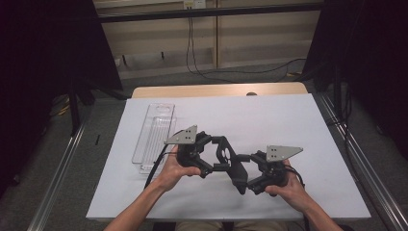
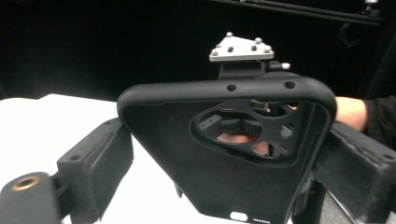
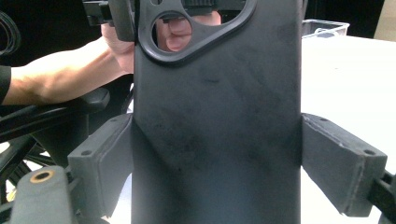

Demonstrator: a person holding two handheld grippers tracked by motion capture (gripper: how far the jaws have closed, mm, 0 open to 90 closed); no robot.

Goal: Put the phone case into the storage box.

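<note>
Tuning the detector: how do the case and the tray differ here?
Case is opaque matte black; tray is clear. Case is held up between the left gripper and right gripper; tray lies flat on the white sheet, untouched. Case has a large cutout near one end; tray shows none. Both are oblong.

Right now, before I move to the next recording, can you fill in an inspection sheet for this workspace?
Surface: white sheet over a wooden table, bare apart from the items below.
Job's things: black phone case with a rounded camera cutout, held up between both grippers above the sheet.
Clutter: clear plastic tray lying at the sheet's left side.
Grippers: left gripper holds one end of the case, right gripper is shut on the other; each is held in a hand.
Cables: one trails from each gripper; more black cables lie on the floor beyond the table.
Surroundings: dark curtains at both sides, metal rails, pale back wall.
</note>
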